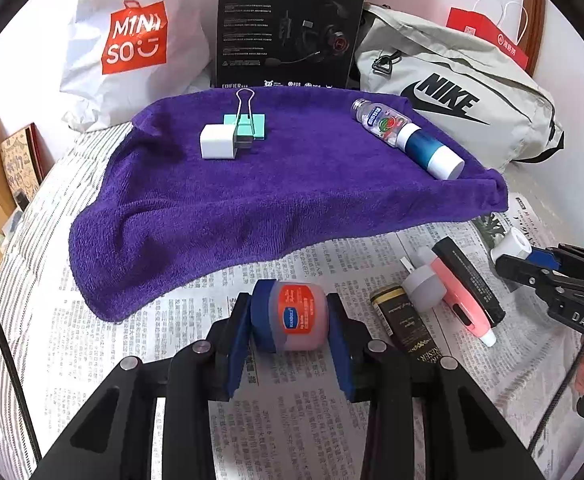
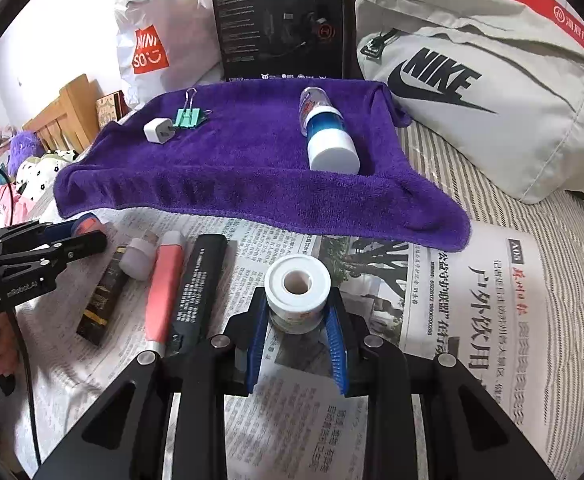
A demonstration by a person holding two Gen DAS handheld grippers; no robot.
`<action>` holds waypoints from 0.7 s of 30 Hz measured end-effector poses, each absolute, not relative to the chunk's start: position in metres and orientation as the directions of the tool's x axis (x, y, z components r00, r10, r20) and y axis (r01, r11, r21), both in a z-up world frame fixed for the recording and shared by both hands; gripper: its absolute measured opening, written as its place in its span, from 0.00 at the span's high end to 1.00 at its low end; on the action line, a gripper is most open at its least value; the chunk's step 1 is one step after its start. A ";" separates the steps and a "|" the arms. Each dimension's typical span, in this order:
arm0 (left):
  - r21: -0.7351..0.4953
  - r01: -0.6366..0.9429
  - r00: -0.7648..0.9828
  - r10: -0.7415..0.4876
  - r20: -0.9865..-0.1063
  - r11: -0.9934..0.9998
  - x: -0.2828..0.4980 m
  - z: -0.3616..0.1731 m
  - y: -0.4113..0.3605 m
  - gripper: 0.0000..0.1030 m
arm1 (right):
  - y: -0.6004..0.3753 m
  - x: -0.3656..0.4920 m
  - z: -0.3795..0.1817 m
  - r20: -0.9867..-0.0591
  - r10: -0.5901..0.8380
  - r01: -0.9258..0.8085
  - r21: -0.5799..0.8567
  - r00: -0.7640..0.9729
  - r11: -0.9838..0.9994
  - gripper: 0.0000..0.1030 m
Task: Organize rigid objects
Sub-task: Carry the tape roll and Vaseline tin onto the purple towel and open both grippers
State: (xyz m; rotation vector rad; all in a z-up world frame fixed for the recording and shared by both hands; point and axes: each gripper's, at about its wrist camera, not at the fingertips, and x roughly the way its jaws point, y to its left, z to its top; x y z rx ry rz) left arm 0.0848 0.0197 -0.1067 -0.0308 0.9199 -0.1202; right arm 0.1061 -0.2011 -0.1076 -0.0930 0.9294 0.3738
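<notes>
Low in frame, the left hand-held gripper (image 1: 287, 320) clamps a petroleum jelly jar (image 1: 292, 316); the right hand-held gripper (image 2: 296, 312) clamps a tape roll (image 2: 296, 292). Sorting seems partway done: four items lie on the purple towel (image 1: 251, 208) beyond, four remain on the newspaper (image 2: 472, 320).

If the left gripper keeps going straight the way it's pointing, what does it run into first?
The left gripper, shut on the small jar, points down and forward. It would probably meet the newspaper first, just short of the purple towel. Depth is hard to judge, so it might reach the towel's near edge instead.
</notes>
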 end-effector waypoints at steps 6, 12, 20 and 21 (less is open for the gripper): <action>-0.086 0.091 0.610 -0.124 -0.783 0.992 0.079 -0.093 0.022 0.66 | -0.197 0.101 -0.086 -0.794 0.286 -0.370 0.083 0.537 0.925 0.72; -0.098 0.094 0.625 -0.136 -0.769 0.991 0.079 -0.078 0.025 0.66 | -0.189 0.104 -0.068 -0.772 0.309 -0.383 0.092 0.556 0.919 0.72; -0.083 0.110 0.650 -0.135 -0.748 0.990 0.087 -0.059 0.029 0.66 | -0.180 0.122 -0.058 -0.762 0.348 -0.391 0.135 0.546 0.910 0.72; -0.072 0.108 0.652 -0.126 -0.747 0.992 0.090 -0.057 0.029 0.66 | -0.179 0.125 -0.055 -0.758 0.351 -0.392 0.136 0.550 0.910 0.72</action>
